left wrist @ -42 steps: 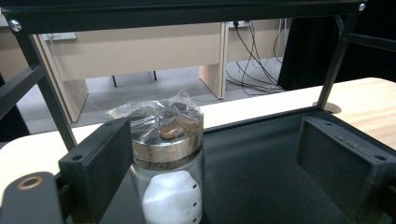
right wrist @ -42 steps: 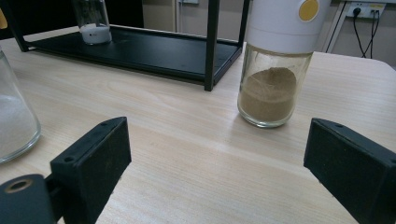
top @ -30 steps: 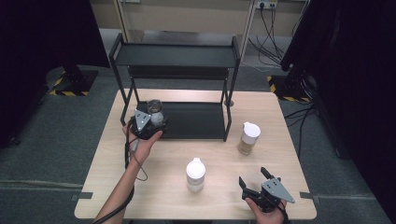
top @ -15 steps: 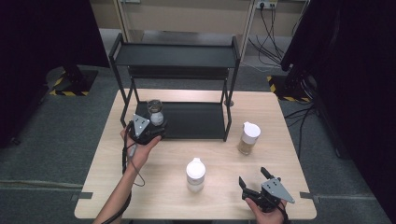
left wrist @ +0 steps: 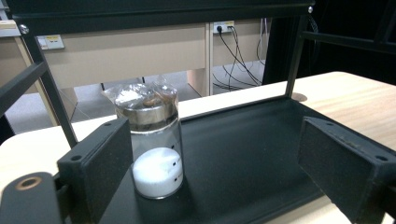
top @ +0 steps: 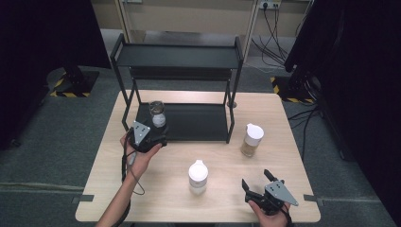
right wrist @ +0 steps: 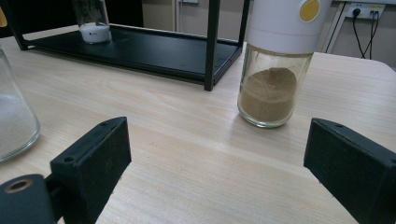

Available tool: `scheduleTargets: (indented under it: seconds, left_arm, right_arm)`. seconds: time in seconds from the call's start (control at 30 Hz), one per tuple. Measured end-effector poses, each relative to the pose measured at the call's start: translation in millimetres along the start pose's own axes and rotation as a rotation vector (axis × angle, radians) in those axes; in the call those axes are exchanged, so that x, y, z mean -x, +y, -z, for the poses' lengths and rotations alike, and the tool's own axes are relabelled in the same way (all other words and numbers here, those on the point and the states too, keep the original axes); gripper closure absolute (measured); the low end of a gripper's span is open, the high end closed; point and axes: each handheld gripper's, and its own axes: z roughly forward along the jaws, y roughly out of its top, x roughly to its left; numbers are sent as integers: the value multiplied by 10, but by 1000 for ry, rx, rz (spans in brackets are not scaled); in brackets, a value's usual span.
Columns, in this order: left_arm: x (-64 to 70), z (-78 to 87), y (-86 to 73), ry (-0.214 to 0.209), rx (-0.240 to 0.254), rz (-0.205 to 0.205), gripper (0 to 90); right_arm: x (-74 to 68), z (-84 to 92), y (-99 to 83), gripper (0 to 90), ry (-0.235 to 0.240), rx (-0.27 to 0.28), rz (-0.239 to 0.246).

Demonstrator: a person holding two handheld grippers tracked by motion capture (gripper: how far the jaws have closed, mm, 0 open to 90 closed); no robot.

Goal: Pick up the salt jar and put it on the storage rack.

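Standing beyond open left fingers (left wrist: pixel 100 163): jar (left wrist: pixel 152 144)

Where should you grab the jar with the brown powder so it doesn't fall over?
Probably around the glass body of the brown-powder jar, below its wide white lid. It stands upright on bare table, so the right hand-held gripper could come in level from the person's side, open jaws either side.

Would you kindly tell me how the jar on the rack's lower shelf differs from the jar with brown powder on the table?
The shelf jar holds white powder; the brown-powder jar holds tan powder. The shelf jar is topped with a metal band and crinkled clear wrap; the brown-powder jar has a white cap with a yellow dot. The first stands on the black rack, the second on the wooden table. Both are clear and upright.
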Motion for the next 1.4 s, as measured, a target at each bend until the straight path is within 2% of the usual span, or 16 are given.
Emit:
scheduleTargets:
  seconds: [0.5,0.97,1.4]
  left_arm:
    - [50,186,-83,-13,10,-10,101]
    - [106,350,-251,-30,3,-7,101]
    - [112,483,-393,-23,5,3,100]
  right_arm:
    - [0,2,-1,75,-2,1,-1]
    - [-2,3,-1,75,-3,2,0]
    - [-7,4,-1,75,-2,2,1]
